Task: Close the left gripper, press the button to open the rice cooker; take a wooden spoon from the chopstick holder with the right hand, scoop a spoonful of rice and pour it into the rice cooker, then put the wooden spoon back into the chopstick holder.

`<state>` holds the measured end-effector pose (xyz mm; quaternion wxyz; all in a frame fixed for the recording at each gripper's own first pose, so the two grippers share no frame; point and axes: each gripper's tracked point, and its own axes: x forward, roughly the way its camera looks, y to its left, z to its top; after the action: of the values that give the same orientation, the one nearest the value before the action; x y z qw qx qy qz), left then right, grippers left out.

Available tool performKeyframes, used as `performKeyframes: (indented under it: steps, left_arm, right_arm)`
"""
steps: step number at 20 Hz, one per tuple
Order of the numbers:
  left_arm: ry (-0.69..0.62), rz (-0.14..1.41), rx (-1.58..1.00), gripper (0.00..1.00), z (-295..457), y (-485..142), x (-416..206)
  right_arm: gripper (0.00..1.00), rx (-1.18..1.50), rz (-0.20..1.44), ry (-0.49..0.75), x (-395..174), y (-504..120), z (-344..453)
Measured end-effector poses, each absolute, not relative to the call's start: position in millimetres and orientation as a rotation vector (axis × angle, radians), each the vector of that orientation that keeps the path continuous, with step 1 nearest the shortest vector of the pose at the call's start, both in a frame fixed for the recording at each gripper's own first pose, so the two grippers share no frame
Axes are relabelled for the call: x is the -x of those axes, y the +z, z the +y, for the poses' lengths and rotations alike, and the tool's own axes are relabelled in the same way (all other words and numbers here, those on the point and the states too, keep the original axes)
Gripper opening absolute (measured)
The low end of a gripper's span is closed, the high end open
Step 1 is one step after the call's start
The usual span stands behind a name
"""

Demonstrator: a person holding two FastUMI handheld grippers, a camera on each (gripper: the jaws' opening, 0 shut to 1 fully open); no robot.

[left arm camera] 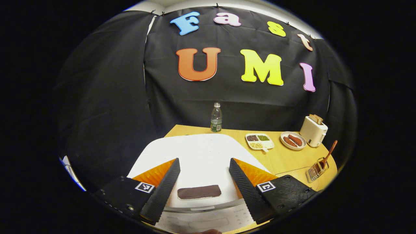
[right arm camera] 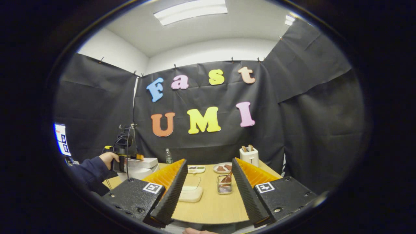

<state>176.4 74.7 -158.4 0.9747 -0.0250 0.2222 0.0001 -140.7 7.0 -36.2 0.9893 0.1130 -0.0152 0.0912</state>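
Note:
The white rice cooker (left arm camera: 201,152) lies right under my left gripper (left arm camera: 204,162), lid down. The fingers stand open on either side of the lid, above the dark brown button (left arm camera: 199,192). A wooden spoon (left arm camera: 329,152) leans in the wire chopstick holder (left arm camera: 317,171) at the right. My right gripper (right arm camera: 209,162) is open and holds nothing, well back from the table. Between its fingers I see the holder (right arm camera: 224,187) with the spoon (right arm camera: 228,177), and a clear box of rice (right arm camera: 191,192). A hand (right arm camera: 109,158) holds the left gripper (right arm camera: 139,157) over the cooker (right arm camera: 139,169).
Along the back of the wooden table (right arm camera: 211,204) stand a water bottle (left arm camera: 216,117), a divided dish of beans (left arm camera: 259,141), a plate of sausages (left arm camera: 293,140) and a toaster (left arm camera: 313,130) with bread. The clear box's outline (left arm camera: 294,175) sits beside the holder.

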Motion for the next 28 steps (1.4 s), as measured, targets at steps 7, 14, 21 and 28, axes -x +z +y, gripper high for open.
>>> performKeyframes:
  steps: [7, 14, 21, 28]
  left_arm:
    - [-0.010, 0.399, 0.053, 0.99, 77.3, -168.4, -166.2]
    - [0.001, 0.371, 0.048, 0.97, 79.1, -172.7, -161.4]
    - [0.053, 0.400, 0.059, 0.97, 76.0, -174.3, -139.5]
    - [0.070, 0.354, 0.076, 0.96, 77.0, -175.0, -140.6]
  right_arm:
    - [0.89, -0.247, 0.006, 0.206, 140.3, -43.3, 14.2]
    - [0.87, -0.250, 0.018, 0.219, 142.0, -47.3, 22.0]
    - [0.89, -0.243, 0.024, 0.228, 143.4, -49.8, 25.7]
    - [0.89, -0.247, 0.025, 0.214, 142.6, -52.2, 20.3]
